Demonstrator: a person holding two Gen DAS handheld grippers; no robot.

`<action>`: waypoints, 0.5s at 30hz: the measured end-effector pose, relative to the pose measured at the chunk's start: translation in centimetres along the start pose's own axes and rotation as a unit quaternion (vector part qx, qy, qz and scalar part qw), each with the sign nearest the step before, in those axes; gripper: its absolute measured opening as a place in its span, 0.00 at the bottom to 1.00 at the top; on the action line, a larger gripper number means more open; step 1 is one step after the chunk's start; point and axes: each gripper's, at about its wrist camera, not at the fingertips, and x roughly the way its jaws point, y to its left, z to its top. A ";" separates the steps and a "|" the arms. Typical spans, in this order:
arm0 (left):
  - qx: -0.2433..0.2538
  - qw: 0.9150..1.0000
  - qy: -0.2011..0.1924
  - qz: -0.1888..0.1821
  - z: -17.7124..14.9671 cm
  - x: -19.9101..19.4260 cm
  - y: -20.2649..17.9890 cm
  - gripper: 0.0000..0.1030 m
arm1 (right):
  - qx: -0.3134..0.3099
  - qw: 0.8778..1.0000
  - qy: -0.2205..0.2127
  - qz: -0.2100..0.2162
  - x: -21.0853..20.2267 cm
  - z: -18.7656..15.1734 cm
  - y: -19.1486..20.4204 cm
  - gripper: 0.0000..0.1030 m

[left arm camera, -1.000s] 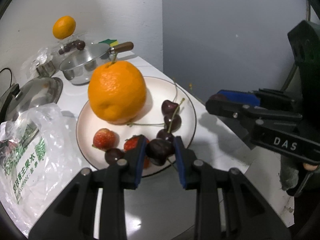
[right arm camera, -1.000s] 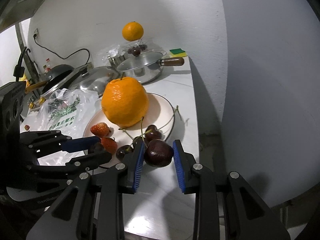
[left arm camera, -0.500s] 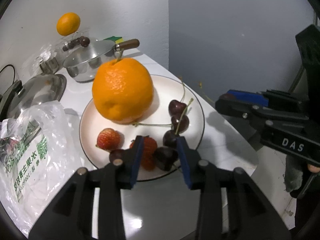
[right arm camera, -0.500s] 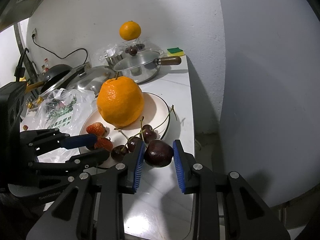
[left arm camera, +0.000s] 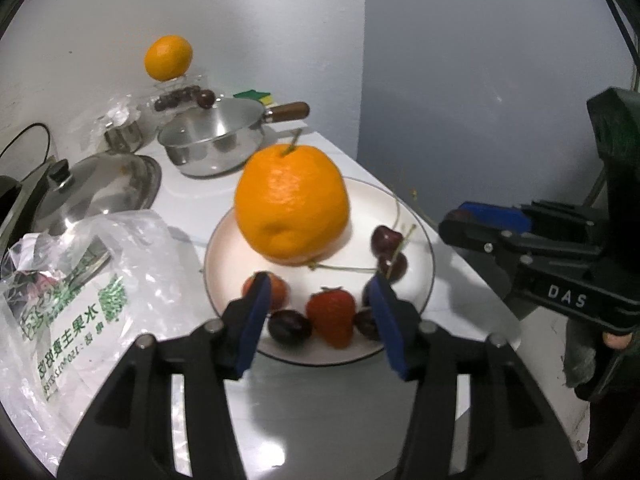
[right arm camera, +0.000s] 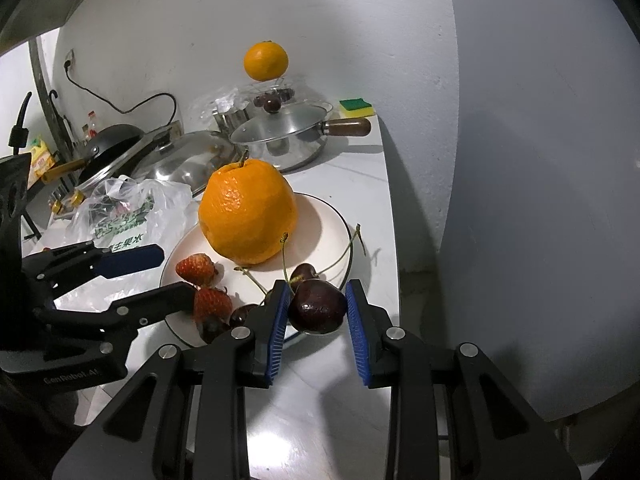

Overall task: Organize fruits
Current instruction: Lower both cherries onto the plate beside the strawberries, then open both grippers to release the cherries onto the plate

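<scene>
A white plate (left arm camera: 420, 236) holds a large orange (left arm camera: 291, 204), two strawberries (left arm camera: 331, 316) and several dark cherries (left arm camera: 289, 326). My left gripper (left arm camera: 320, 304) is open and empty just above the plate's near edge, its pads either side of a strawberry and cherries. My right gripper (right arm camera: 316, 308) is shut on a dark cherry (right arm camera: 318, 307) and holds it over the plate's near right rim (right arm camera: 344, 220). The orange (right arm camera: 248, 212) also shows in the right wrist view. The right gripper appears at the right of the left wrist view (left arm camera: 476, 224).
A printed plastic bag (left arm camera: 80, 280) lies left of the plate. Behind it stand a steel saucepan (left arm camera: 216, 144) with a wooden handle, a pot lid (left arm camera: 96, 188), a second orange (left arm camera: 168, 58) on a clear box of cherries, and a sponge (right arm camera: 357, 106). The counter's right edge (right arm camera: 394, 240) runs close by.
My left gripper has opened, let its cherry go onto the plate and drawn back a little. My right gripper has kept its cherry and barely moved.
</scene>
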 end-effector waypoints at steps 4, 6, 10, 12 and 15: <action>-0.008 1.000 -0.002 0.005 0.1 0.1 1.0 0.52 | -0.005 1.000 0.002 0.000 0.4 0.4 0.4 0.30; -0.013 1.000 -0.002 0.009 0.2 0.2 1.4 0.52 | -0.007 1.000 0.003 0.000 0.7 0.7 0.6 0.30; -0.021 1.000 -0.008 0.014 0.5 0.1 2.3 0.52 | -0.007 1.000 0.001 -0.001 1.1 1.2 0.6 0.30; -0.025 1.000 -0.008 0.015 0.6 0.3 2.8 0.52 | -0.008 1.000 0.002 -0.003 1.6 1.5 0.5 0.30; -0.034 0.999 -0.008 0.019 0.7 0.7 3.6 0.52 | -0.006 1.000 0.005 -0.006 2.2 1.8 0.2 0.30</action>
